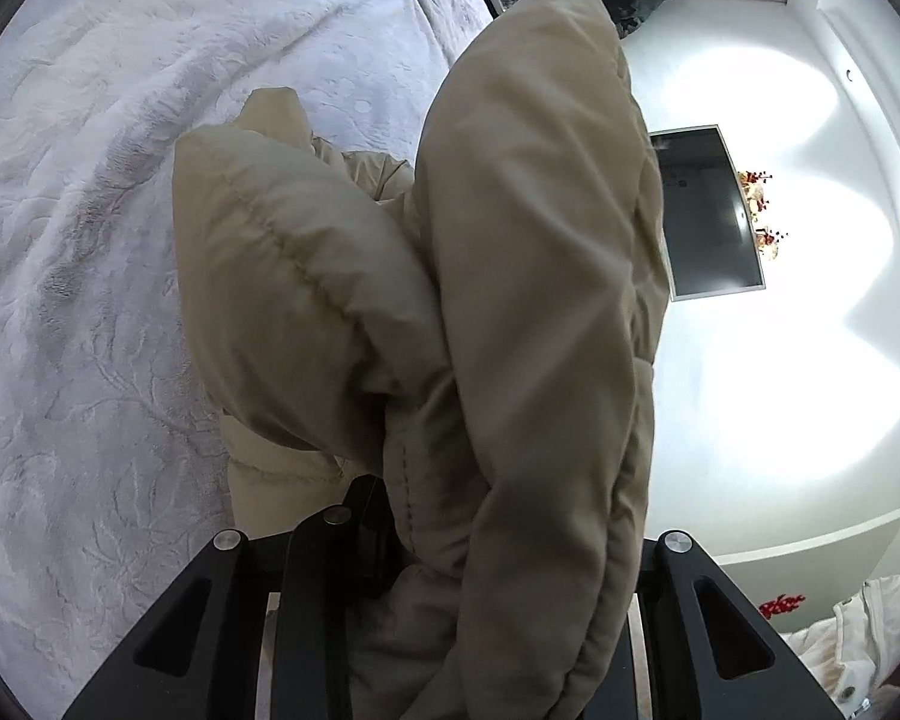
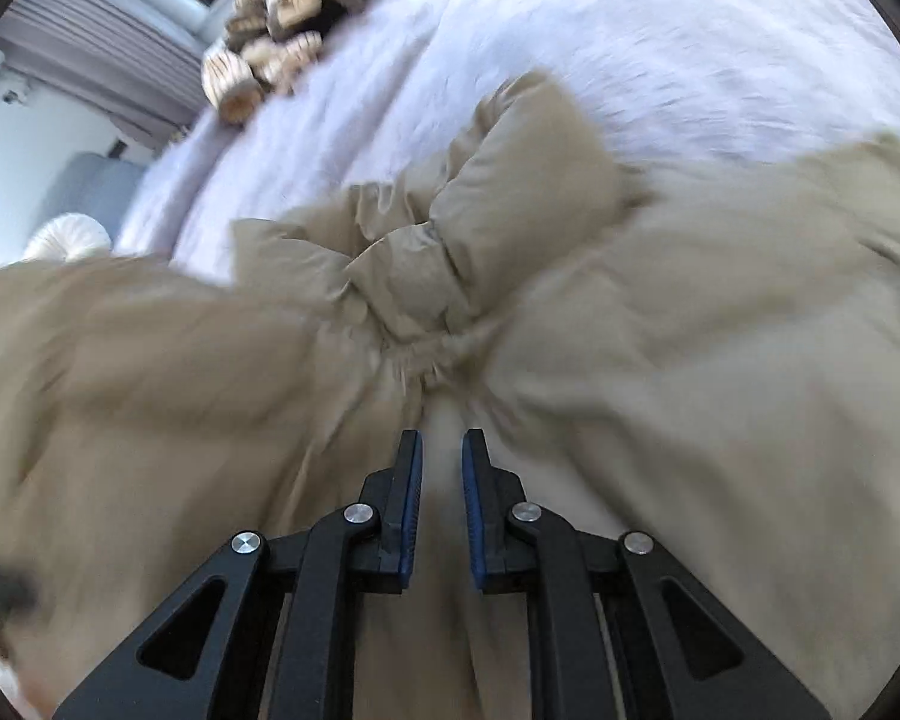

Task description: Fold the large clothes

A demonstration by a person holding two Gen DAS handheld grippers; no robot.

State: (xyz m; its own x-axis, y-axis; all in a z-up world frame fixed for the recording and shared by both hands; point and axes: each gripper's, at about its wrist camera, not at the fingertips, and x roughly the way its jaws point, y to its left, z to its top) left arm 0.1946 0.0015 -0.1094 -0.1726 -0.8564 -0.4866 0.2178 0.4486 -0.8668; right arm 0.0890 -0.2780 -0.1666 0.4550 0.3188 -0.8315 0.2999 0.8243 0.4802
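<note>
on pale bedspread (image 2: 630,30), beige puffer coat (image 2: 510,192), both jaws clamped.

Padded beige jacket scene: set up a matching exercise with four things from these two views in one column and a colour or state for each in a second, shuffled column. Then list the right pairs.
Things
1. padded jacket
2. bedspread
3. wall screen
4. right gripper

Colour or state
A. dark, hanging on the white wall
B. beige, bunched up and held by both grippers
C. pale lilac, with a leaf-like texture
D. blue pads pinching a fold of fabric

Pairs: 1-B, 2-C, 3-A, 4-D
</note>
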